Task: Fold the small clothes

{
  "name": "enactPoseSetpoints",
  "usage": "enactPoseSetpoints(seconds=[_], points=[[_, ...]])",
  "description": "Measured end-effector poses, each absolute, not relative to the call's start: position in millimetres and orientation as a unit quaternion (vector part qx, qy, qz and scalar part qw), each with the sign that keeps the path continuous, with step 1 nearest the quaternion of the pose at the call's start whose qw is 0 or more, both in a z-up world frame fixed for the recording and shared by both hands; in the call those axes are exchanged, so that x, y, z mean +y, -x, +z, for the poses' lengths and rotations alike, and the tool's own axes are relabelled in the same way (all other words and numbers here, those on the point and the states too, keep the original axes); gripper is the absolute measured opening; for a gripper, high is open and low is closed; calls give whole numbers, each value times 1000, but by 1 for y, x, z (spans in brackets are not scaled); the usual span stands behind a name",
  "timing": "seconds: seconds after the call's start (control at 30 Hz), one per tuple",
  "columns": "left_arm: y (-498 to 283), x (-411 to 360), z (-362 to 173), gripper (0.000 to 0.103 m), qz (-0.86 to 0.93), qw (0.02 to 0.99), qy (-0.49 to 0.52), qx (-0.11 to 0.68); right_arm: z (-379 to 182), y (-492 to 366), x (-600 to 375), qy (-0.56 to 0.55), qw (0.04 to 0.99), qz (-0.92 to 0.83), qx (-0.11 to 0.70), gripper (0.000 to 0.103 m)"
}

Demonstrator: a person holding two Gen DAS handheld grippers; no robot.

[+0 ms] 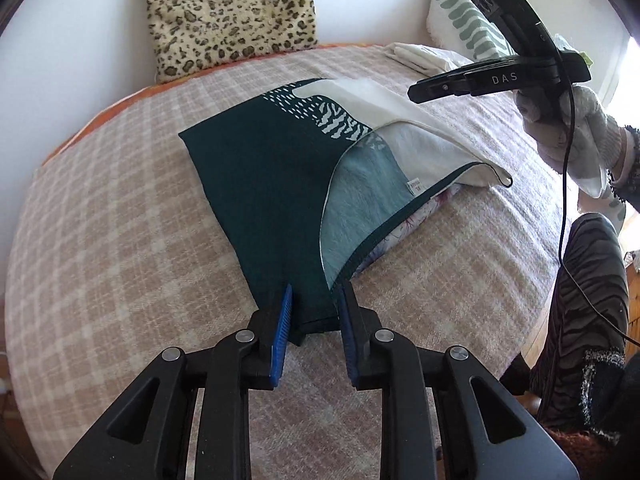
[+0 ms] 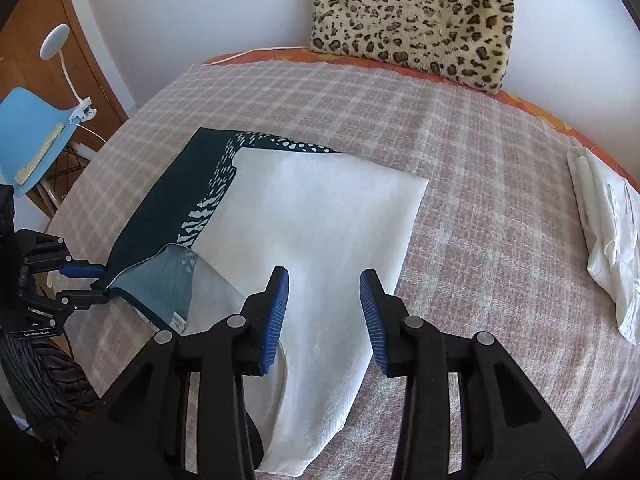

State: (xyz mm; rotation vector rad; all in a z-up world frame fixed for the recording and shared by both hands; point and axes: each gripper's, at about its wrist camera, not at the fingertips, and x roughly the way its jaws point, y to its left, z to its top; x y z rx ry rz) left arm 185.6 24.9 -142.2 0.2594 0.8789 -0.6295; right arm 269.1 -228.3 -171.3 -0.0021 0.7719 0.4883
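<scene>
1. The garment (image 1: 264, 184), a dark green and white piece with a pale dash and zebra-like print, lay on the checked blanket (image 1: 120, 220) covering the bed, roughly in the middle of it.
2. The left gripper (image 1: 316, 312) sat at the garment's near corner with its blue pads either side of the dark green hem. The jaws stood a little apart with the fabric between them, and I couldn't see the pads actually pinching it.
3. The right gripper (image 2: 324, 304) hovered over the white half of the garment (image 2: 320, 216), jaws parted, nothing clamped between the pads.
4. The garment's opening gaped a bit near the left gripper, showing the lighter inside and a small label (image 1: 415, 186).
5. A gloved hand (image 1: 568, 128) held the right gripper, seen from the left wrist view.
6. A leopard-print pillow (image 2: 416, 12) leaned against the wall at the back, and a folded white cloth (image 2: 612, 248) lay off to the right edge of the blanket, well apart from the garment.
</scene>
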Motion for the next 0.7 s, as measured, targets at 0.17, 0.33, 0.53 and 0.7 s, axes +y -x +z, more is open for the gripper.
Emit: enactPoseSetpoints(seconds=[0.17, 0.33, 0.53, 0.7], points=[[-212, 22, -105, 22, -301, 870, -64, 384, -147, -292, -210, -24, 897, 273, 346, 23], [-231, -10, -90, 22, -337, 867, -35, 365, -147, -331, -197, -50, 883, 292, 364, 17], [-259, -50, -128, 22, -357, 845, -34, 396, -155, -371, -188, -87, 860, 316, 391, 17], [-266, -59, -168, 22, -352, 825, -37, 441, -179, -389, -179, -68, 854, 307, 415, 17]])
